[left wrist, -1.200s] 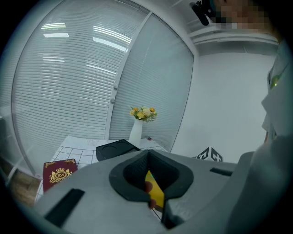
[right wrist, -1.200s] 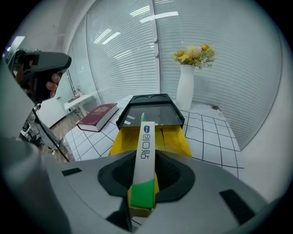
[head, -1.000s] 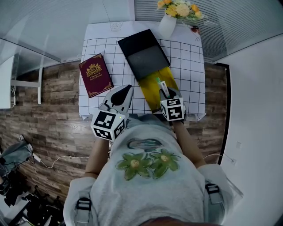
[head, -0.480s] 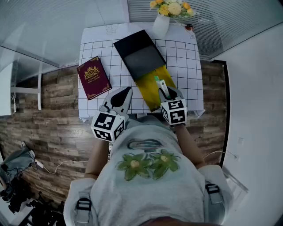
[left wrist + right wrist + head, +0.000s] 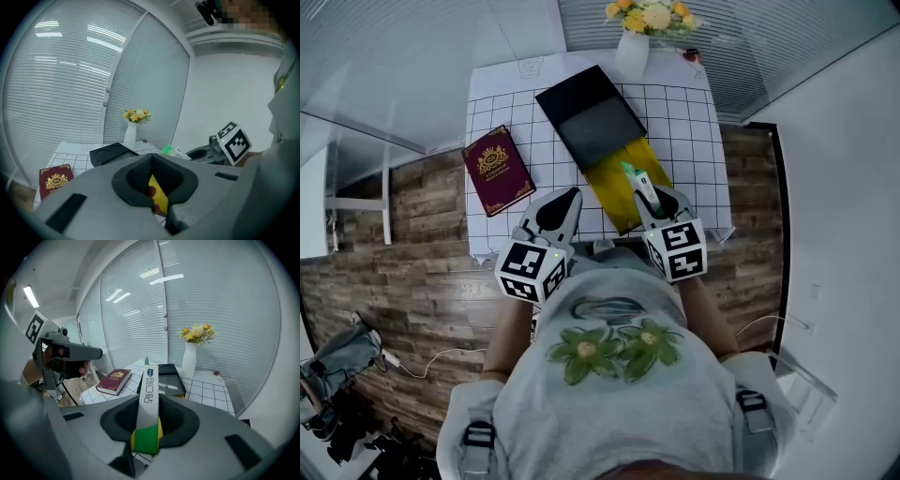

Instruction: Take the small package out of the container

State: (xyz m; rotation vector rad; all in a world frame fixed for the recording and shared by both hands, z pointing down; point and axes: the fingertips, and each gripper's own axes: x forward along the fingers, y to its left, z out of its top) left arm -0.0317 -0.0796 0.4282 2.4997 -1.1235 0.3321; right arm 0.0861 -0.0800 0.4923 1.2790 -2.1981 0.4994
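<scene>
A black box point(image 5: 591, 117) lies on the grid-patterned table point(image 5: 694, 131) with a yellow inner tray point(image 5: 612, 186) slid out toward me. My right gripper point(image 5: 649, 199) hangs above the tray's near end, shut on a slim white and green package point(image 5: 637, 180). In the right gripper view the package point(image 5: 150, 385) stands up between the jaws of the right gripper point(image 5: 148, 414), lifted off the tray. My left gripper point(image 5: 561, 201) hovers over the table's near edge, left of the tray, its jaws together and empty. In the left gripper view, yellow shows through the hollow behind the left gripper's point(image 5: 151, 161) tips.
A maroon book point(image 5: 498, 169) lies at the table's left side. A white vase of flowers point(image 5: 633, 52) stands at the far edge behind the box. Wooden floor surrounds the small table, with a window of blinds beyond it.
The right gripper has risen with the package, lifting it up from the yellow tray. The left gripper has stayed in place.
</scene>
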